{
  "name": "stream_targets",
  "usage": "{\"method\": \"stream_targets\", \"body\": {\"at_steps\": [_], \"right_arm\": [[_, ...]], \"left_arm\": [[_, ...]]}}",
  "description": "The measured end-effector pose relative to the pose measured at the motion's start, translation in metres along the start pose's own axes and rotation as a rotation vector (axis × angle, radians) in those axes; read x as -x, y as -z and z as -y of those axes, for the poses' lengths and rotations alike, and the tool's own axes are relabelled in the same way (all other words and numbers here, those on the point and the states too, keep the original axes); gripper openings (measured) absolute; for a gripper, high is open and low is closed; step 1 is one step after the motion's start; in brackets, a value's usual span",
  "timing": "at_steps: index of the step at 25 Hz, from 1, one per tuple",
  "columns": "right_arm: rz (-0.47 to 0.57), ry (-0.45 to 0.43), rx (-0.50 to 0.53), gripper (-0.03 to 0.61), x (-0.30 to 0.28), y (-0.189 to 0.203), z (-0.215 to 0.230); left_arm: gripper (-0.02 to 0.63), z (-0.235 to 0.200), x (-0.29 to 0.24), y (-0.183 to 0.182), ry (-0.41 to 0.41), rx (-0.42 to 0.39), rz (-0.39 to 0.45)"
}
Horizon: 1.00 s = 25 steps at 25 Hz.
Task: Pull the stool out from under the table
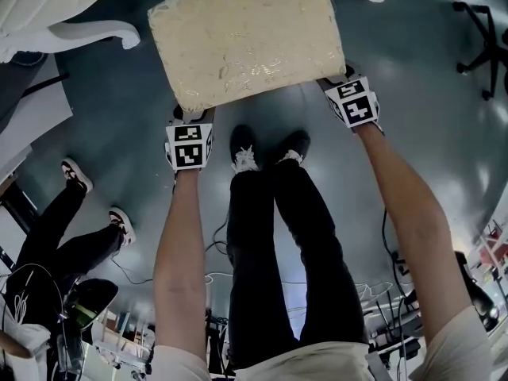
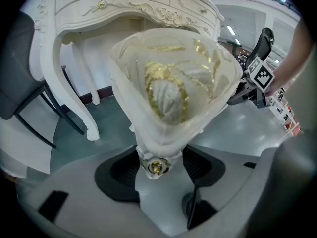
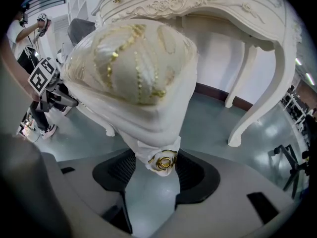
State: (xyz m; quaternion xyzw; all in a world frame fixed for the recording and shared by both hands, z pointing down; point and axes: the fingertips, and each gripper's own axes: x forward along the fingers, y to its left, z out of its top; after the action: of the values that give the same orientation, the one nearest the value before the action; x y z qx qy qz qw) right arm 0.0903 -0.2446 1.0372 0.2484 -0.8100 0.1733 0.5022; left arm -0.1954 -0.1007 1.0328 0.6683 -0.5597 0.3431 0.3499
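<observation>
The stool [image 1: 246,38] has a cream cushion with gold thread and white carved legs; it stands on the grey floor just in front of the white ornate table [image 1: 87,34]. My left gripper [image 1: 189,121] is at its near left corner and my right gripper [image 1: 345,82] at its near right corner. In the left gripper view the stool's corner [image 2: 168,93] with a gold rosette sits between the jaws of the left gripper [image 2: 157,165], pads against it. The right gripper view shows the other corner [image 3: 133,73] clamped the same way by the right gripper [image 3: 163,160].
My own legs and shoes [image 1: 270,213] stand right behind the stool. Another person's legs [image 1: 71,213] are at the left. An office chair base [image 1: 484,38] is at the far right. A dark chair [image 2: 20,83] stands beside the table [image 2: 129,9]. Cables lie on the floor.
</observation>
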Motion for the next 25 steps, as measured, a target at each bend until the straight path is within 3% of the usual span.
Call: {"method": "stream_targets", "body": {"at_steps": [25], "right_arm": [[-0.117, 0.004, -0.081, 0.273, 0.072, 0.136, -0.123]], "left_arm": [[0.284, 0.077, 0.083, 0.148, 0.058, -0.013, -0.120]]}}
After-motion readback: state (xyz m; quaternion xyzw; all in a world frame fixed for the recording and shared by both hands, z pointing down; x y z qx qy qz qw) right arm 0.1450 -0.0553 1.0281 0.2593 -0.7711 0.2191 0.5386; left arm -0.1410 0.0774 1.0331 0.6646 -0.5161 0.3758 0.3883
